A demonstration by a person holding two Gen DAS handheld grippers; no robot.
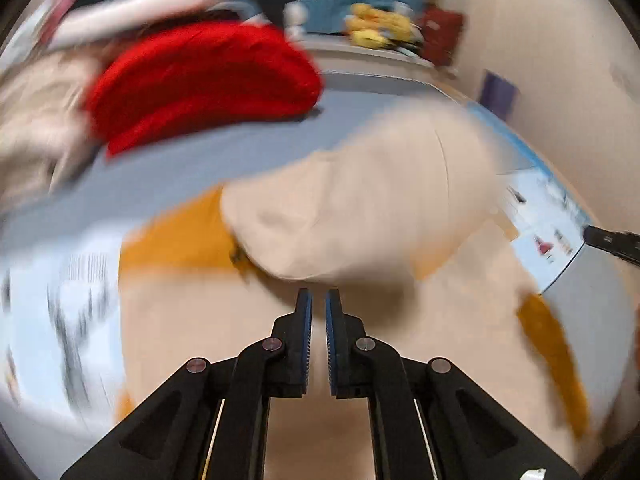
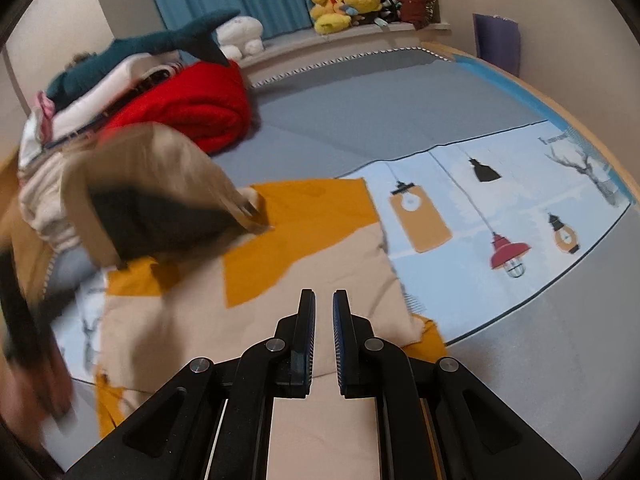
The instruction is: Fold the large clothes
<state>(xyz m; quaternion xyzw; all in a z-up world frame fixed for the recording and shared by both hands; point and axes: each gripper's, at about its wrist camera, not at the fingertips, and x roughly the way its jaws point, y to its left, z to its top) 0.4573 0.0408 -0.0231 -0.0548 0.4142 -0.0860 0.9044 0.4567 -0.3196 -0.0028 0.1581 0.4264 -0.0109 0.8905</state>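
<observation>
Your jaws on the right gripper [image 2: 324, 300] stood a little apart with nothing between them, and they hung just over the near edge of the cream and orange garment [image 2: 320, 264] that lay flat on the bed [image 2: 400, 120]. Your left gripper [image 1: 318, 300] had its jaws almost together. A thin gap showed, and I could not tell if any cloth was pinched there. That picture was very blurry. Right in front of the left jaws a cream flap [image 1: 360, 200] of the garment was lifted up and curled over. From the right side it looked like a raised tan fold [image 2: 160, 184] off to your left and farther from you. The garment stretched out away from you, with the orange part at the far end by the lamp-print sheet [image 2: 500, 208]. So your left hand was nearer the lifted flap, and your right hand was nearer the flat near edge. I think the flap had to come down across the flat part. The red blanket [image 2: 192, 108] and the shark toy [image 2: 160, 40] lay well behind.
</observation>
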